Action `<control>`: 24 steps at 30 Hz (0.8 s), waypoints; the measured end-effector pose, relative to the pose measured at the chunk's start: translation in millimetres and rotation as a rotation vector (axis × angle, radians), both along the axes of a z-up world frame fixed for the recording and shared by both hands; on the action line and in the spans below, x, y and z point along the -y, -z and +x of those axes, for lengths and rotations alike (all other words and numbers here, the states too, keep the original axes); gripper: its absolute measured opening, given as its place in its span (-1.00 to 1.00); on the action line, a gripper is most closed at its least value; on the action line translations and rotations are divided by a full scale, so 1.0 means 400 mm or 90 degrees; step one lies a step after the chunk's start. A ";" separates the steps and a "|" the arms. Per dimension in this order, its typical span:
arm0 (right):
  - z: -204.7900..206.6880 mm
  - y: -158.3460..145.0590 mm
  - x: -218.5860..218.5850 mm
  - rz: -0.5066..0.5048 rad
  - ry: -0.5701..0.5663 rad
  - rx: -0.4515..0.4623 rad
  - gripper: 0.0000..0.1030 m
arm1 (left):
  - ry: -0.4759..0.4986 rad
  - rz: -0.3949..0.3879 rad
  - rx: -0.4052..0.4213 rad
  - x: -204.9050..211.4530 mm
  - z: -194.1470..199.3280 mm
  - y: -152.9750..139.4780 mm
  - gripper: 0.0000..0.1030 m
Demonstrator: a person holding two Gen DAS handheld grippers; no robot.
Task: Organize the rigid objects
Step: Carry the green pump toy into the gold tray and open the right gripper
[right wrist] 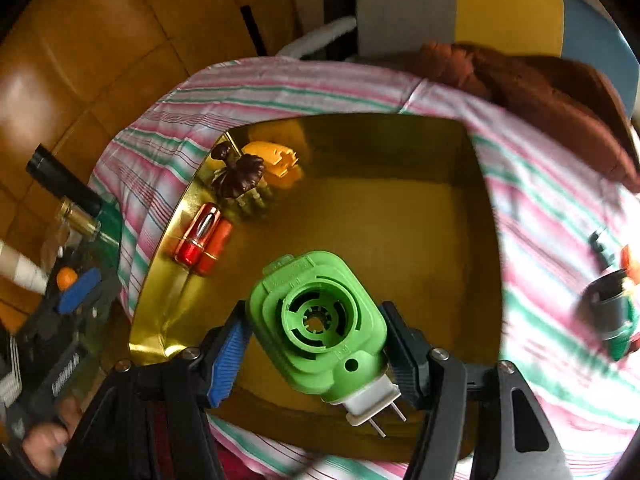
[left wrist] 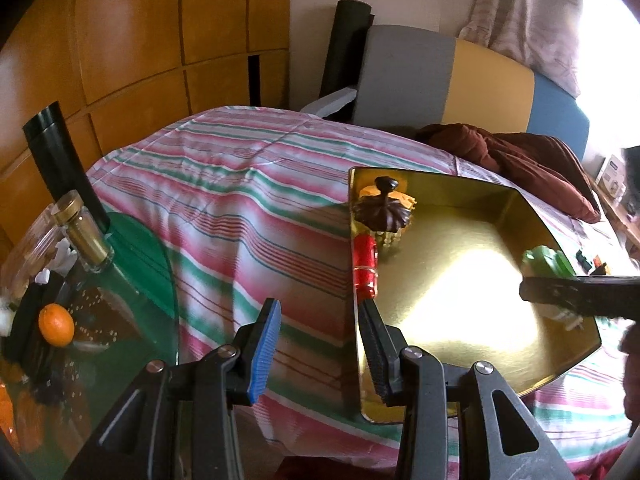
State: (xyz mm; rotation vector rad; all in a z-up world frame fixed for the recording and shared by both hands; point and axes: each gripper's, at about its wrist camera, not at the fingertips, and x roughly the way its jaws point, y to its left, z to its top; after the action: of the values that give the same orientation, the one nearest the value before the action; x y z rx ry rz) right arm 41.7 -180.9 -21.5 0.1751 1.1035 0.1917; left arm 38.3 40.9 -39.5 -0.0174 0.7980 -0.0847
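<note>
I hold the green plug [right wrist: 320, 320] in my right gripper [right wrist: 316, 344]. The two fingers squeeze its sides, about half open. Its metal pins point back at me and its long side runs along the fingers. It hangs right over the gold tray [right wrist: 400, 216], so I think down is the way to go. My left gripper [left wrist: 316, 348] holds nothing, its fingers apart astride the tray's near edge.

One gold tray [right wrist: 160, 320] — one green plug [right wrist: 320, 320], one red lipstick [right wrist: 198, 240], one orange [left wrist: 56, 325].
</note>
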 end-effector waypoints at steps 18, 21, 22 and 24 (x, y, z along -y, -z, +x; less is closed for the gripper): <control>0.210 0.088 -0.167 0.026 0.054 -0.089 0.26 | -0.051 -0.015 -0.019 -0.079 0.008 0.031 -0.20; 0.220 0.106 -0.173 0.063 0.053 -0.103 0.26 | -0.056 -0.015 -0.023 -0.086 0.009 0.036 -0.20; 0.219 0.109 -0.172 0.069 0.054 -0.105 0.26 | -0.058 -0.015 -0.024 -0.087 0.009 0.037 -0.20; 0.214 0.110 -0.168 0.089 0.050 -0.100 0.26 | -0.060 -0.016 -0.026 -0.090 0.009 0.040 -0.20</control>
State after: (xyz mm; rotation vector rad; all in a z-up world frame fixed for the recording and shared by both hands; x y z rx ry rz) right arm 127.1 -113.6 -65.7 0.3619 1.2381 0.1873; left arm 41.7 76.8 -55.6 -0.0816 0.8361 -0.0049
